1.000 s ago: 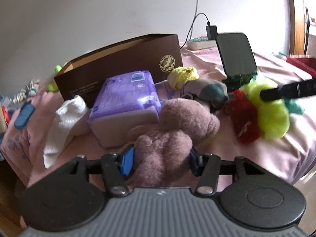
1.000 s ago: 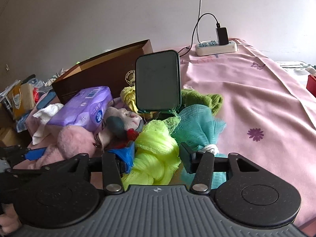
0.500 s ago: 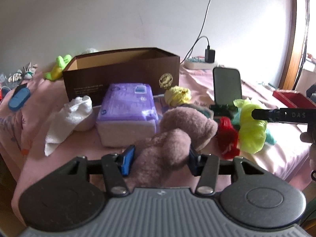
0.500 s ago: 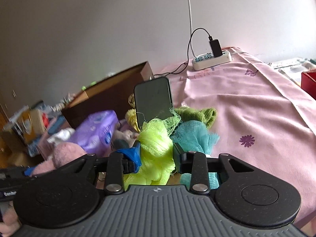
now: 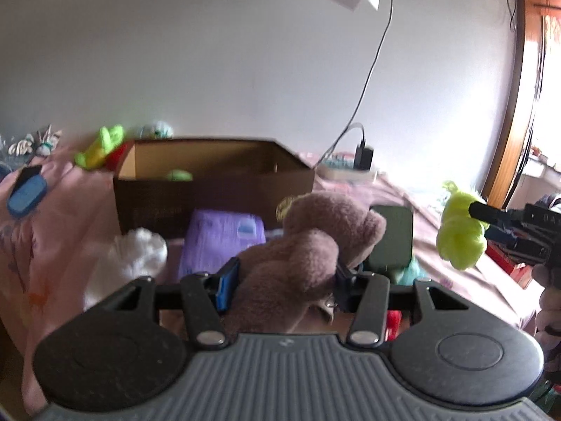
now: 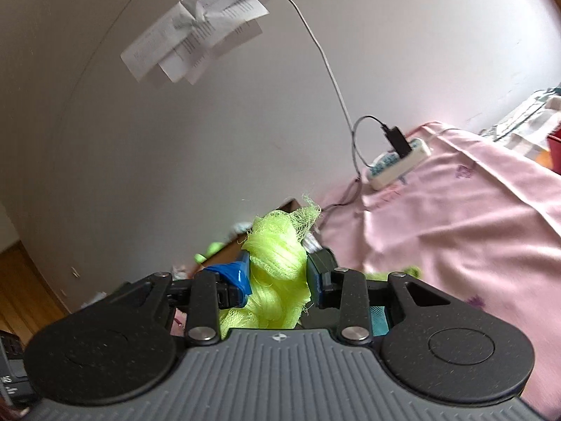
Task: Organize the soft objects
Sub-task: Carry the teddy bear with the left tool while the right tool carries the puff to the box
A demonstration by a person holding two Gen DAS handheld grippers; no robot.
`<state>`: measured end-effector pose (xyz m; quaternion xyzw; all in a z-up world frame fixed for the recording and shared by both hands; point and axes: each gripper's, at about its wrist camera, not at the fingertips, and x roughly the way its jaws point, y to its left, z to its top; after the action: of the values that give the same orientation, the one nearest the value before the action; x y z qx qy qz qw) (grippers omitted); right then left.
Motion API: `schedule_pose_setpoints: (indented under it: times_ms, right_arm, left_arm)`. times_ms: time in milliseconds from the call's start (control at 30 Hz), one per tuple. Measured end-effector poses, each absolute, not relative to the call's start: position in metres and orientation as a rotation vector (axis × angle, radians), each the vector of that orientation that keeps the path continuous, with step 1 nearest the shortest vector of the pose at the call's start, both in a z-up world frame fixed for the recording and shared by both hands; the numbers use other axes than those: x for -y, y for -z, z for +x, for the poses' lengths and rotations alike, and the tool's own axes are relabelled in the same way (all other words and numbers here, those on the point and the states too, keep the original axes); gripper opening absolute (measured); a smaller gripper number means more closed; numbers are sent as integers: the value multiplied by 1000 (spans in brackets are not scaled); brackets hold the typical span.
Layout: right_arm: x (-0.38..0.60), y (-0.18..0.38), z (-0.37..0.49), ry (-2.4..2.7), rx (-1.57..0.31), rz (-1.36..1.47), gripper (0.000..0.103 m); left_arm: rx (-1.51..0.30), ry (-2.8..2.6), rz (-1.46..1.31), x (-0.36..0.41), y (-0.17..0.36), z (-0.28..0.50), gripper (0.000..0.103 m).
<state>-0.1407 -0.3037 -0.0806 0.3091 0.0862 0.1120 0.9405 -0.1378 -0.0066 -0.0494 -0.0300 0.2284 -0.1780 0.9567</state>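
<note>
My left gripper (image 5: pixel 285 277) is shut on a brown plush toy (image 5: pixel 308 242) and holds it up above the pink bed, in front of the open brown cardboard box (image 5: pixel 214 182). My right gripper (image 6: pixel 278 272) is shut on a neon-yellow mesh pouf (image 6: pixel 277 266) and holds it raised; the pouf also shows at the right of the left wrist view (image 5: pixel 459 235). A small green item (image 5: pixel 179 175) lies inside the box. A purple tissue pack (image 5: pixel 221 242) and a white cloth (image 5: pixel 136 256) lie before the box.
A dark phone on a stand (image 5: pixel 391 238) stands right of the plush, with a teal pouf (image 5: pixel 413 270) beside it. A white power strip with charger (image 6: pixel 398 159) lies on the pink sheet (image 6: pixel 473 217) by the wall. A blue object (image 5: pixel 26 196) lies at the left.
Both grippers have risen with their loads: the plush and the yellow pouf are lifted off the bed. The right wrist view now tilts up toward the wall.
</note>
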Motion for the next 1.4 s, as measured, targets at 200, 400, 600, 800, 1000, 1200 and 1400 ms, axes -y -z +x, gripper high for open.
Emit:
schedule_pose_setpoints:
  times_ms: [200, 400, 600, 800, 1000, 1200, 1400]
  right_arm:
    - [292, 51, -97, -324, -208, 654, 16]
    - [262, 24, -43, -386, -248, 608, 16]
    - [233, -6, 22, -385, -292, 542, 16]
    - [198, -10, 88, -341, -359, 455, 16]
    - [162, 16, 144, -296, -474, 366, 16]
    - [146, 41, 182, -269, -576, 324, 21]
    - [152, 57, 194, -270, -658, 395, 23]
  left_arm:
    - [-411, 356, -104, -8, 15, -106, 53]
    - [-386, 326, -111, -23, -11, -62, 53]
    - [-404, 268, -143, -43, -21, -2, 53]
    - [-447, 192, -174, -60, -14, 68, 53]
    - [-526, 116, -211, -70, 13, 128, 53]
    - [-591, 61, -211, -74, 40, 166, 53]
    - [-614, 47, -166, -66, 51, 177, 54]
